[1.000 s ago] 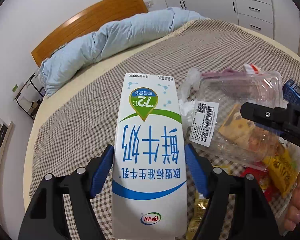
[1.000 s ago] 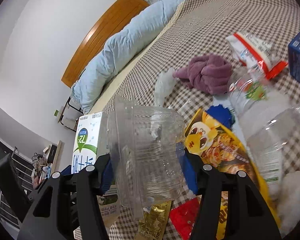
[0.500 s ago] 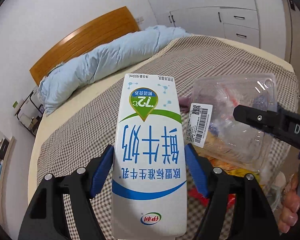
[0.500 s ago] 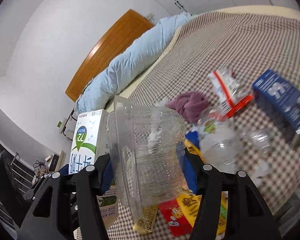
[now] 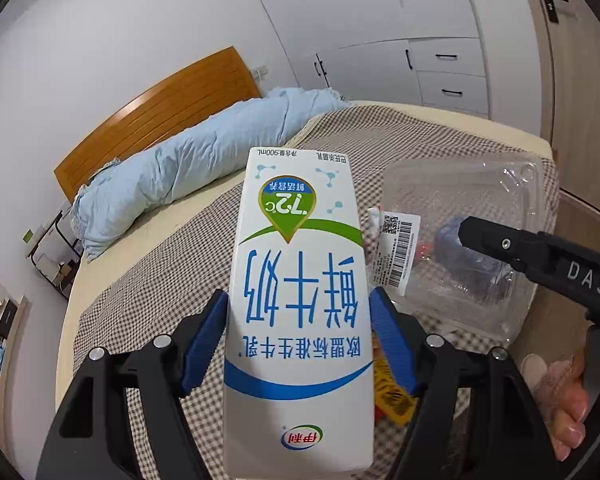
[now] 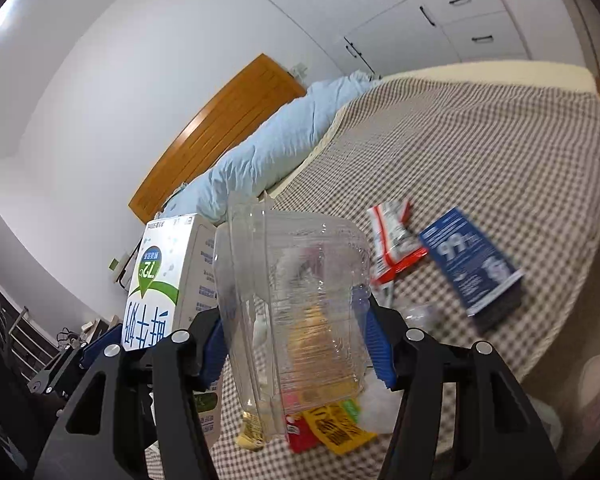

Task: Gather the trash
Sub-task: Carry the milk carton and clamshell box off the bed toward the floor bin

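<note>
- A white milk carton (image 5: 298,304) with green and blue print is pinched between the blue pads of the left gripper (image 5: 298,332); it is held above the bed, its print upside down in the left wrist view.
- A clear plastic clamshell box (image 6: 296,312) is pinched by the right gripper (image 6: 298,336), its blue pads pressed on both side walls; the box is carried clear of the bed, to the right of the carton.
- In the left wrist view the same box (image 5: 460,240) is seen just right of the carton, with a white barcode label (image 5: 396,256) on its near left wall and a black finger of the right gripper across it.
- A person's fingertips (image 5: 568,412) are visible at the lower right edge of the left wrist view.
- More trash is left on the checked bedspread (image 6: 480,152): a red and white wrapper (image 6: 396,248) and a blue box (image 6: 472,264) lie side by side to the right, somewhat blurred.
- Yellow and red snack packets (image 6: 332,432) are seen on the near edge of the bed, below the clear box.
- A light blue quilt (image 5: 196,172) is bunched along the far left side of the bed, in front of a wooden headboard (image 5: 160,112).
- White wardrobes (image 5: 420,40) with black handles stand behind the far end of the bed.
</note>
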Demonstrator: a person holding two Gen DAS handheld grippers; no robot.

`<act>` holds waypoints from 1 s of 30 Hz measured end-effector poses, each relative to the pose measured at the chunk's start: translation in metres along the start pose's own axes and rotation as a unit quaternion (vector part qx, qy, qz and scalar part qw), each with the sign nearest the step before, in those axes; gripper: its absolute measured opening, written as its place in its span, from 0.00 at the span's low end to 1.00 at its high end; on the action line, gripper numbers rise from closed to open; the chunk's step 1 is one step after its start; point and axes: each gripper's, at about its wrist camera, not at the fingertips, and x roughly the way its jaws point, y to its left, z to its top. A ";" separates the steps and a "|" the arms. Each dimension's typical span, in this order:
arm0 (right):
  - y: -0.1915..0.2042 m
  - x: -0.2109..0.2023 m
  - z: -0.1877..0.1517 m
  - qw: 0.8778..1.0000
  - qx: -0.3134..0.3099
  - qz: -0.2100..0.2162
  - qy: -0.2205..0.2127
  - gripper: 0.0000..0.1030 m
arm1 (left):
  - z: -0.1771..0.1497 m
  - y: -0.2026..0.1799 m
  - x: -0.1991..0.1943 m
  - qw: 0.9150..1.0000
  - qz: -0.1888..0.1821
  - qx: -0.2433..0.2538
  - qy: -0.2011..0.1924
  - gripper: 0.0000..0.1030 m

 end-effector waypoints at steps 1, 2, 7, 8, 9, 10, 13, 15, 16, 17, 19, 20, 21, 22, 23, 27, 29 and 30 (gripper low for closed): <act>-0.002 -0.004 0.001 1.000 -0.003 -0.001 -0.002 0.55 | 0.000 -0.004 -0.004 1.000 0.000 0.000 -0.001 0.68; -0.005 -0.011 0.002 1.000 -0.007 -0.002 -0.006 0.55 | 0.000 -0.007 -0.006 1.000 0.000 0.000 -0.002 0.68; -0.019 -0.035 0.005 1.000 -0.024 0.000 -0.019 0.55 | 0.000 -0.026 -0.026 1.000 0.003 -0.008 -0.015 0.68; -0.022 -0.040 0.004 0.999 -0.028 0.000 -0.020 0.55 | -0.001 -0.029 -0.029 1.000 0.003 -0.008 -0.017 0.68; -0.024 -0.043 0.003 0.999 -0.032 0.000 -0.020 0.55 | -0.002 -0.033 -0.032 1.000 0.003 -0.007 -0.018 0.68; -0.028 -0.048 0.002 0.999 -0.035 0.000 -0.021 0.55 | -0.003 -0.037 -0.036 1.000 0.003 -0.006 -0.018 0.68; -0.039 -0.063 0.003 0.999 -0.032 0.004 -0.021 0.55 | -0.007 -0.045 -0.043 1.000 0.005 -0.006 -0.019 0.68; -0.044 -0.070 0.002 0.999 -0.029 0.005 -0.020 0.55 | -0.010 -0.051 -0.050 1.000 0.004 -0.005 -0.022 0.68; -0.047 -0.073 0.001 0.999 -0.029 0.007 -0.020 0.55 | -0.011 -0.052 -0.052 1.000 0.003 -0.004 -0.023 0.68; -0.050 -0.078 0.001 0.999 -0.030 0.008 -0.021 0.55 | -0.012 -0.053 -0.054 1.000 0.002 -0.002 -0.024 0.68; -0.055 -0.089 -0.001 0.999 -0.033 0.010 -0.022 0.55 | -0.015 -0.059 -0.060 1.000 0.000 0.001 -0.027 0.68; -0.058 -0.093 -0.002 0.999 -0.036 0.011 -0.022 0.55 | -0.016 -0.060 -0.062 1.000 -0.002 0.002 -0.028 0.68; -0.059 -0.098 -0.001 0.999 -0.038 0.011 -0.022 0.55 | -0.017 -0.062 -0.064 1.000 -0.004 0.003 -0.030 0.68; -0.061 -0.102 -0.001 0.999 -0.040 0.011 -0.022 0.55 | -0.019 -0.065 -0.068 0.999 -0.009 0.003 -0.030 0.68; -0.064 -0.107 -0.002 0.999 -0.044 0.011 -0.022 0.55 | -0.021 -0.068 -0.070 0.999 -0.013 0.001 -0.031 0.68; -0.074 -0.126 -0.005 0.998 -0.054 0.013 -0.022 0.55 | -0.030 -0.080 -0.076 0.999 -0.028 0.007 -0.038 0.68; -0.079 -0.135 -0.007 0.998 -0.061 0.015 -0.020 0.55 | -0.036 -0.086 -0.078 0.998 -0.038 0.009 -0.039 0.68; -0.081 -0.138 -0.008 0.998 -0.064 0.015 -0.019 0.55 | -0.039 -0.089 -0.079 0.998 -0.043 0.008 -0.039 0.68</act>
